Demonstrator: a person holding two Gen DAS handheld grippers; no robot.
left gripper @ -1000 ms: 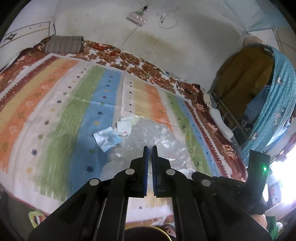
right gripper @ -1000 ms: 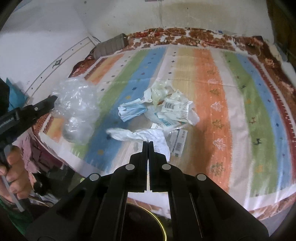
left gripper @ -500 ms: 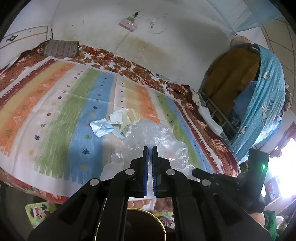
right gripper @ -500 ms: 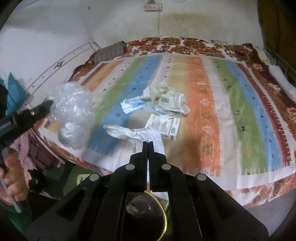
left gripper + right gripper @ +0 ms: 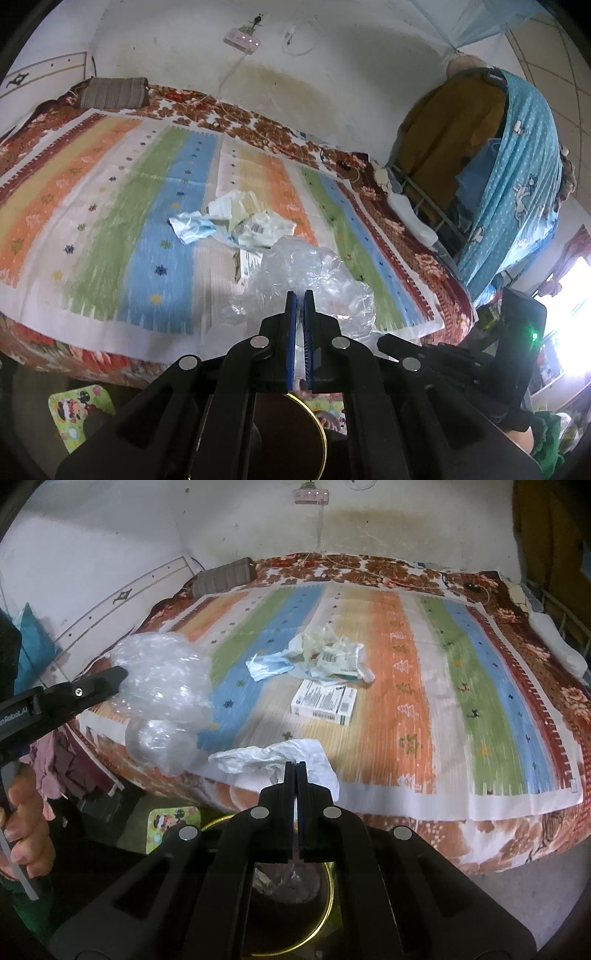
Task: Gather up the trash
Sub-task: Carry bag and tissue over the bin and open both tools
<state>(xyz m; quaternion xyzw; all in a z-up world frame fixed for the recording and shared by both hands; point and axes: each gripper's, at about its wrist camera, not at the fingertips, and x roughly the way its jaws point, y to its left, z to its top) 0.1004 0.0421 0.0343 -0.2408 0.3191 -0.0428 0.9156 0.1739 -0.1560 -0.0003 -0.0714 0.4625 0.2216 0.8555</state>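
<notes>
My left gripper is shut on a crumpled clear plastic bag, held in the air off the bed's near edge; it also shows in the right wrist view. My right gripper is shut on a crumpled white paper sheet, lifted over the bed's edge. On the striped mat lie a white medicine box, a blue face mask and a heap of crumpled papers. A dark bin with a gold rim stands below both grippers, with trash inside.
A grey pillow lies at the bed's far corner by the wall. A power strip hangs on the wall. A rack draped in blue cloth stands right of the bed. A cartoon floor mat lies by the bin.
Both grippers have pulled back from the bed toward the bin, carrying the plastic bag and the white paper. The medicine box is now uncovered on the mat.
</notes>
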